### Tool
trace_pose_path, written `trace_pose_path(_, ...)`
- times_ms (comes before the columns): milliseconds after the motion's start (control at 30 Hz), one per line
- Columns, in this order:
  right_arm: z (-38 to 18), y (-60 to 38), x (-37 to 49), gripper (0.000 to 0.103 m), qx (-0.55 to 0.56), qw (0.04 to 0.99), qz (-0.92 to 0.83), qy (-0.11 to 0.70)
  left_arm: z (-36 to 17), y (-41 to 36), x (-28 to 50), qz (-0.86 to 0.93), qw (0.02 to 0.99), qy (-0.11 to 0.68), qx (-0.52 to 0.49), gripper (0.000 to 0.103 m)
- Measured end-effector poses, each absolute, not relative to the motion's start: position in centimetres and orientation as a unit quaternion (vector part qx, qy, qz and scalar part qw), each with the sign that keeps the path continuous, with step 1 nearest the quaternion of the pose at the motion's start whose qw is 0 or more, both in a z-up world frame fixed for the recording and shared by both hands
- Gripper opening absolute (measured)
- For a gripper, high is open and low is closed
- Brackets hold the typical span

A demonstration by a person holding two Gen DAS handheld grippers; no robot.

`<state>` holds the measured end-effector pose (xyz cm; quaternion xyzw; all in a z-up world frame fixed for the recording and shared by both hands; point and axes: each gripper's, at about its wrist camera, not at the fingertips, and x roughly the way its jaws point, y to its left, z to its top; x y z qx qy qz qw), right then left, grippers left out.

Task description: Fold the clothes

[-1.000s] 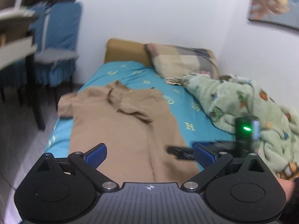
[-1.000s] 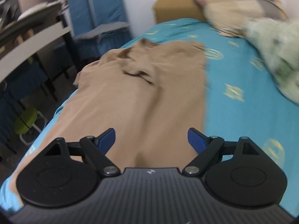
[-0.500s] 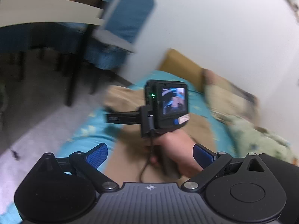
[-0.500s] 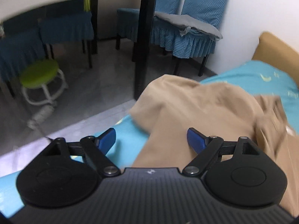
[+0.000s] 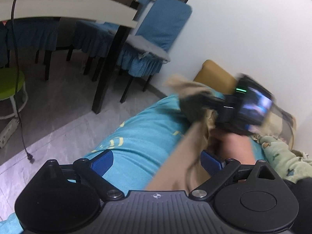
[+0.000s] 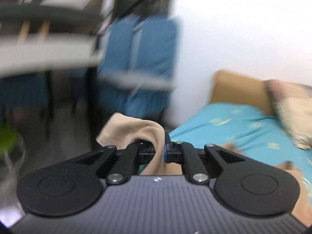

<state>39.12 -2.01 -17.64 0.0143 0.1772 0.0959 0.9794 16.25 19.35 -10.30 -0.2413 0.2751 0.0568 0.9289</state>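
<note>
A tan garment (image 5: 183,156) lies on the bed's turquoise sheet (image 5: 140,136). My right gripper (image 6: 160,150) is shut on a bunched corner of the tan garment (image 6: 136,130) and holds it lifted above the bed's left edge. In the left wrist view the right gripper (image 5: 197,99) shows blurred ahead, with the cloth pinched and raised. My left gripper (image 5: 156,159) is open and empty, low over the sheet beside the garment's edge.
A white table (image 5: 64,9) with dark legs, blue-covered chairs (image 5: 156,31) and a green stool (image 5: 9,81) stand on the floor to the left. A green patterned blanket (image 5: 284,156) and a pillow (image 6: 292,113) lie at the bed's right. White wall behind.
My right gripper has closed on the garment's corner and lifted it. Both views have swung left toward the table and chairs. My left gripper stays open.
</note>
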Motion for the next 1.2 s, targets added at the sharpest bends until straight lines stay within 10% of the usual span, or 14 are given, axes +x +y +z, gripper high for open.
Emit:
trace_pose_path(333,-19.6,-17.6,38.7,0.014,0.219,0.952,-0.041,0.21,-11.6,14.6,16.4,0.014,0.929,0.312,-0.2,0.097)
trace_pose_path(467,-21.9,-19.8,38.3,0.086,0.254,0.933,-0.031,0.253,-12.8,13.0,17.2,0.01,0.925,0.332,-0.184,0.098)
trace_pose_path(1200,-11.4,-24.0,7.3,0.086,0.213,0.937,0.067,0.27,-10.6,13.6,13.0,0.017,0.902,0.363,-0.232,0.097)
